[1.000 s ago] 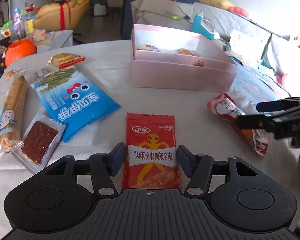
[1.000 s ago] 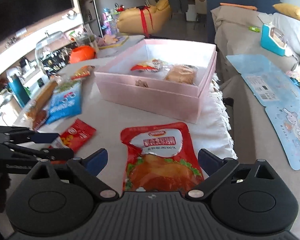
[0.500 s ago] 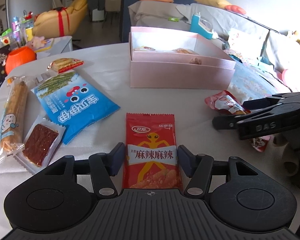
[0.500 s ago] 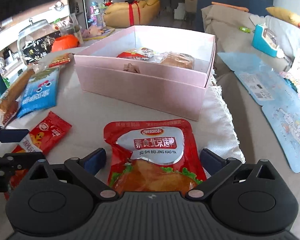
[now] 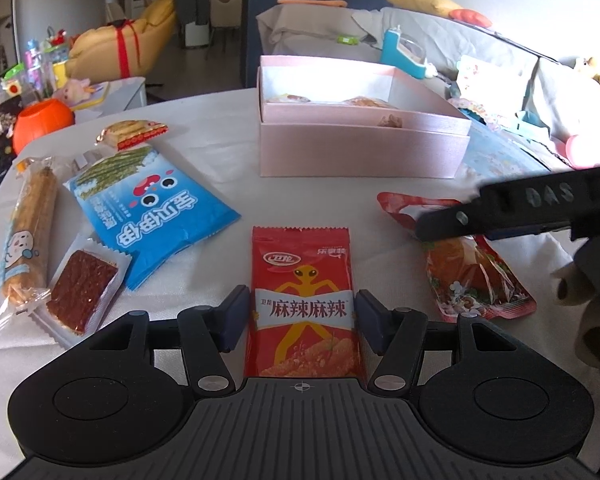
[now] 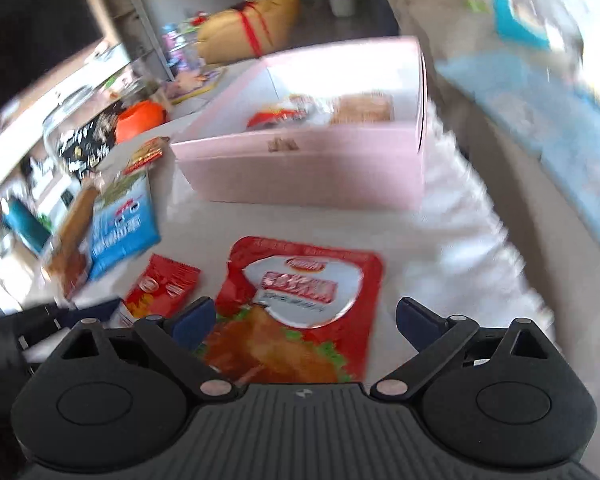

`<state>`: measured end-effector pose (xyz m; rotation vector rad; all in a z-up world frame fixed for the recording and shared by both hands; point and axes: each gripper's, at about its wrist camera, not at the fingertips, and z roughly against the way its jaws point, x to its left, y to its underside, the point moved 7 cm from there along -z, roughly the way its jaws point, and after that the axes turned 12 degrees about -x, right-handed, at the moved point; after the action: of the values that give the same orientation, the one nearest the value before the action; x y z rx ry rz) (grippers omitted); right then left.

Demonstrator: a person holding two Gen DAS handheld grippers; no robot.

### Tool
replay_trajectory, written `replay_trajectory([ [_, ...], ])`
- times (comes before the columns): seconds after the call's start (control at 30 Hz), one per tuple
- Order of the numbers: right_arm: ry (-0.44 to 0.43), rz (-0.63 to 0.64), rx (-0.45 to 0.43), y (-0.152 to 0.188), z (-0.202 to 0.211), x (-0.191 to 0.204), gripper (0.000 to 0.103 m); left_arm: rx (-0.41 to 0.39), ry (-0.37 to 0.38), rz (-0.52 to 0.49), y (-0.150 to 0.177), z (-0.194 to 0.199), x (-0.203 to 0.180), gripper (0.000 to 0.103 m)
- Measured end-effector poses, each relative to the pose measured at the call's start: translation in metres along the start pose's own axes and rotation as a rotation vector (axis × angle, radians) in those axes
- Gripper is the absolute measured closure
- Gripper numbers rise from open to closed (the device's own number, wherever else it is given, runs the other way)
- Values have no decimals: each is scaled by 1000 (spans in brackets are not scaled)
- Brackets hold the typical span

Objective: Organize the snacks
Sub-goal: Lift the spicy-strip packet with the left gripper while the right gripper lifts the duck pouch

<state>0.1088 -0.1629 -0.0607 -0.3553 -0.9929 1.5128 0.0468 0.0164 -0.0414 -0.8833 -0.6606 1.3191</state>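
While the left gripper (image 5: 298, 314) straddles the red spicy-strip packet (image 5: 302, 300), jaws narrow but not clamped, packet lengthwise toward the pink box (image 5: 362, 152) mid-table, the right gripper (image 6: 304, 318) gapes wide around the roast-duck pouch (image 6: 300, 308).

Readable markings:

- Red packet (image 5: 303, 304), near centre of the left wrist view: white band printed "麻辣麻辣" in dark characters, with small "卫龙" to its left. A red oval logo near the top reads "卫龙". Small characters at the top right appear to read "乐享装"; uncertain.
- Blue bag (image 5: 150, 208), left of the red packet: large white characters, printed upside down from this view; not legible.
- Right gripper (image 5: 516, 210), at right in the left wrist view: raised letters "DAS" on its black body.
- Chicken pouch (image 6: 300, 304), right wrist view: label blurred; unreadable.
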Motion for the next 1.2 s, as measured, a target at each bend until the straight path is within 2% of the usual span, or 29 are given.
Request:
replay_trajectory([
  [0.07,28,-19,-4,0,-5,3,4,-2,0,-1,0,0,0,39],
  [0.13,69,15,-18,0,-10,7,4,-4,0,-2,0,0,0,39],
  [0.3,130,223,-44,12,-19,22,4,-8,7,-7,1,1,1,39],
  [0.37,125,258,-51,13,-18,22,5,-8,12,-6,1,1,1,39],
  [0.57,59,262,-49,6,-2,10,23,-12,14,-10,1,1,1,39],
  [0.7,67,297,-70,2,9,4,33,-11,14,-10,1,1,1,39],
  [0.93,60,363,-121,-1,25,6,35,-7,15,6,1,1,2,40],
  [1.03,54,379,-134,-1,30,10,36,18,13,27,0,3,3,40],
  [1.2,52,386,-176,-6,44,12,36,67,9,-44,4,8,-6,39],
])
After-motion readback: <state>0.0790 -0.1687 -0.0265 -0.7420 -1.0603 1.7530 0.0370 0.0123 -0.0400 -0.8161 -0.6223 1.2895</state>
